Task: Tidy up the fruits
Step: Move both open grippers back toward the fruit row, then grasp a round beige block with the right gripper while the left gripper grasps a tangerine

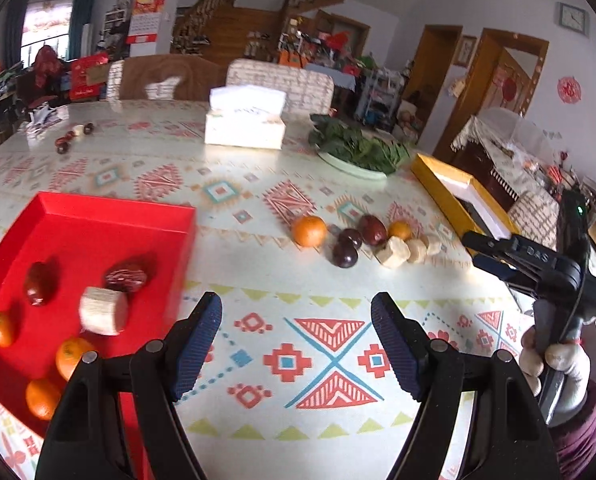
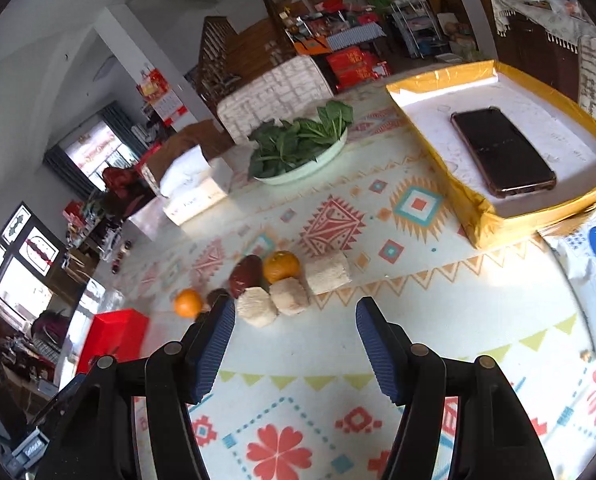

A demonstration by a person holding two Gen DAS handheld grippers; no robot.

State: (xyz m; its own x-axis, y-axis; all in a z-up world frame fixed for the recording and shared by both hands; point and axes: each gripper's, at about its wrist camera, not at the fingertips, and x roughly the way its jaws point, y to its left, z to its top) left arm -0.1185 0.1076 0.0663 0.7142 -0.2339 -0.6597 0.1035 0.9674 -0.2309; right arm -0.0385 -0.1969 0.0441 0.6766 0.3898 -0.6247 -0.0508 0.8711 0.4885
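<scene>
The left gripper (image 1: pixel 296 344) is spread wide with nothing between its blue ridged pads, and it hangs over the patterned tablecloth (image 1: pixel 330 332) just beside the flat red tray (image 1: pixel 109 216). The right gripper (image 2: pixel 295 344) is spread too and holds nothing, and it points at the little pile of loose fruit in the middle of the table. To do this step well, I think the right gripper should go for a piece at the near edge of the pile, like the pale cut chunk of sugarcane (image 2: pixel 256 306) close to its tips. It should come down with one pad on each side and squeeze gently, so the round ones do not roll away. The pile has a bright round orange (image 2: pixel 187 302), a second orange (image 2: pixel 281 266), a dark red wrinkly date (image 2: pixel 245 275) and two more pale chunks (image 2: pixel 289 296) (image 2: pixel 329 272), all touching or nearly so. The red tray already holds oranges (image 1: pixel 1 328), dates (image 1: pixel 38 282) and one pale chunk (image 1: pixel 102 310). A shallow yellow box (image 2: pixel 474 216) with a black phone (image 2: pixel 502 150) in it sits farther to the right.
</scene>
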